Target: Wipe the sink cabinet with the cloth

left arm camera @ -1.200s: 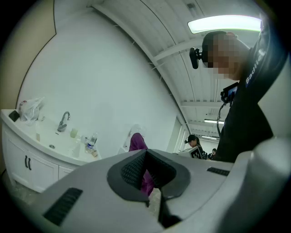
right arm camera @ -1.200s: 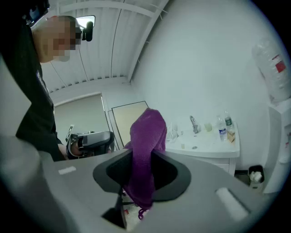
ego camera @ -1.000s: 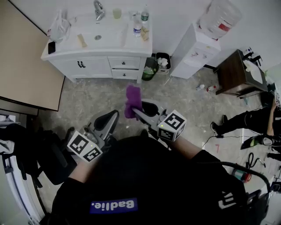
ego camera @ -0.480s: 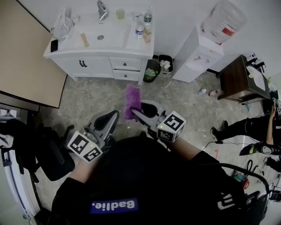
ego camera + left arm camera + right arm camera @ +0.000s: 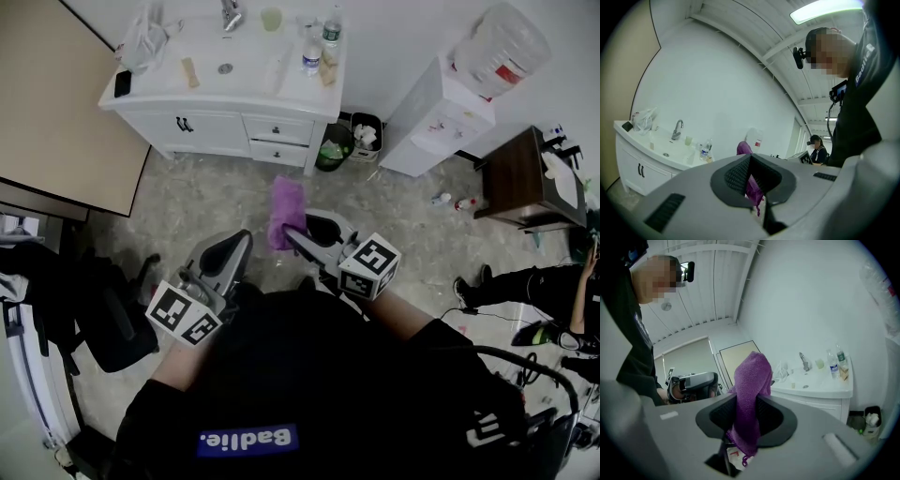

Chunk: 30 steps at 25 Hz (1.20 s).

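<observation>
The person is wearing a black short-sleeved shirt bearing a blue patch with white lettering. The grey left gripper and right gripper are carrying black-and-white marker cubes.

Even indoor light, bright ceiling lamp glaring overhead; round fisheye views, dark corners, curved edges, soft focus up close

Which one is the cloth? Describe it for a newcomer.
Start at the white sink cabinet against the wall. In front of it, over the speckled floor, the right gripper is shut on a purple terry cloth. It is the only purple thing; the left gripper beside it holds nothing.
</observation>
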{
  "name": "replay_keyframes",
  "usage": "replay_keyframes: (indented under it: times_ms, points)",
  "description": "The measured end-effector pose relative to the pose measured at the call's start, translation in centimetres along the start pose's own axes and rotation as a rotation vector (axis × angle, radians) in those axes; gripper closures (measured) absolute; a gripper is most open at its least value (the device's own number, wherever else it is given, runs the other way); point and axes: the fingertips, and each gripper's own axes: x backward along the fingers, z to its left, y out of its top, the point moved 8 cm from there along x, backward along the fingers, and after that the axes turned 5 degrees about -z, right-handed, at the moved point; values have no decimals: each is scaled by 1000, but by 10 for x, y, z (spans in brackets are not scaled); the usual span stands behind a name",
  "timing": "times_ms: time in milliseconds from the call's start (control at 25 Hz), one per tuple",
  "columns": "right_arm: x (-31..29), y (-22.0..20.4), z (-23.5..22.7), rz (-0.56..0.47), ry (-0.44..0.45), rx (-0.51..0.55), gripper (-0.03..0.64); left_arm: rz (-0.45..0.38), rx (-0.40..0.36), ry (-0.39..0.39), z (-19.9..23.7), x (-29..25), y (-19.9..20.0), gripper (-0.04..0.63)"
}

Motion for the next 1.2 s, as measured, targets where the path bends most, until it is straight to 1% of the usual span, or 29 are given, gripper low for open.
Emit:
replay_keyframes:
  times_ms: [160,280,360,520,640,800,1000,1200]
  points:
    - [-32,-4,-16,30,-28,12,505,-6,2,-14,38,-5,3,595]
    - [-70,-11,-27,54,-58,8,505,0,-1,-36,79,-6,7,594]
    - [-100,-15,-35,68,-79,5,505,9,-20,-54,112,-6,15,594]
    - [-163,-22,-57,86,-130,-16,505,40,-67,-120,184,-10,30,594]
    - [-205,-30,-75,89,-180,-47,505,69,-82,-168,232,-16,36,594]
    - [-249,-41,-98,99,-227,-66,505,65,-81,-211,282,-25,39,594]
    - [-275,-64,-132,111,-259,-98,505,72,-68,-210,320,-39,24,594]
    - [-282,-98,-188,142,-243,-105,505,55,-80,-163,339,-66,-9,595]
